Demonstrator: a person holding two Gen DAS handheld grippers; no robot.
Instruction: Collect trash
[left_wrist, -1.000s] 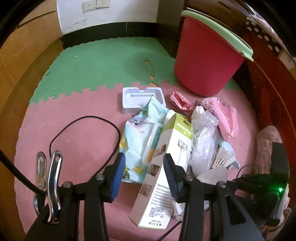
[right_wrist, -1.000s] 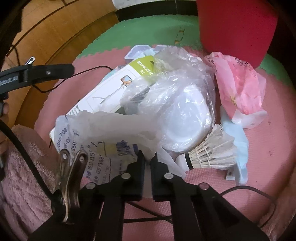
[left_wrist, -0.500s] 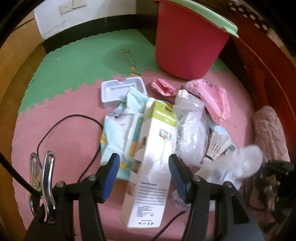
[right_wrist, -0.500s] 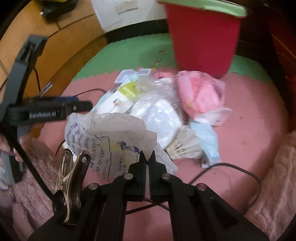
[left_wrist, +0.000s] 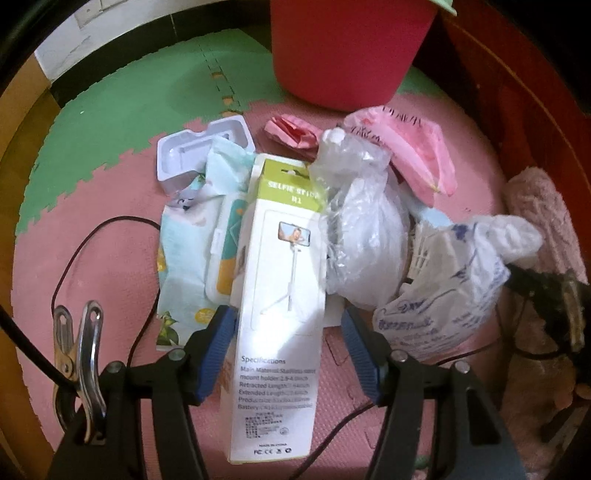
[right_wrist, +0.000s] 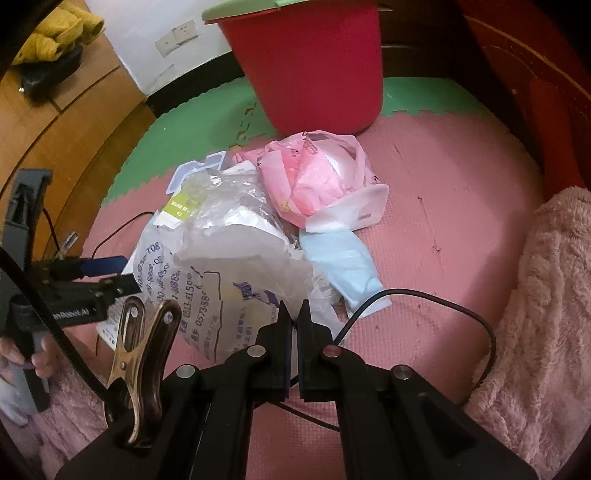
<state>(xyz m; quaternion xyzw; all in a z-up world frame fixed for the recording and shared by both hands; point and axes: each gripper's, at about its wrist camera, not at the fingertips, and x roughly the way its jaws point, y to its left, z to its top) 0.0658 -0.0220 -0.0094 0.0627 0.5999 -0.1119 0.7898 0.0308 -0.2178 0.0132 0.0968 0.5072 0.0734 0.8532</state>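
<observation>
A heap of trash lies on the pink foam mat in front of a red bucket (left_wrist: 343, 55) (right_wrist: 314, 66). My left gripper (left_wrist: 287, 317) points down over a white and green selfie-stick box (left_wrist: 280, 302). Its jaws are opening with the box between the blue pads; the right pad stands clear of the box. My right gripper (right_wrist: 293, 314) is shut on a crumpled white printed plastic bag (right_wrist: 229, 280) (left_wrist: 454, 280), held up beside the heap. A clear bag (left_wrist: 365, 236), a pink bag (right_wrist: 314, 177), a wet-wipes pack (left_wrist: 192, 251) and a blue mask (right_wrist: 347, 269) lie around the box.
A white plastic tray (left_wrist: 184, 158) and folded pink paper (left_wrist: 291, 133) sit behind the heap. Black cables (left_wrist: 92, 251) (right_wrist: 443, 302) trail over the mat. A pink fluffy sleeve (right_wrist: 546, 295) is at the right. Green mat and wooden floor lie to the left.
My left gripper has come down closer over the box and its jaws have spread wider. My right gripper has lifted the white printed bag up and away from the heap.
</observation>
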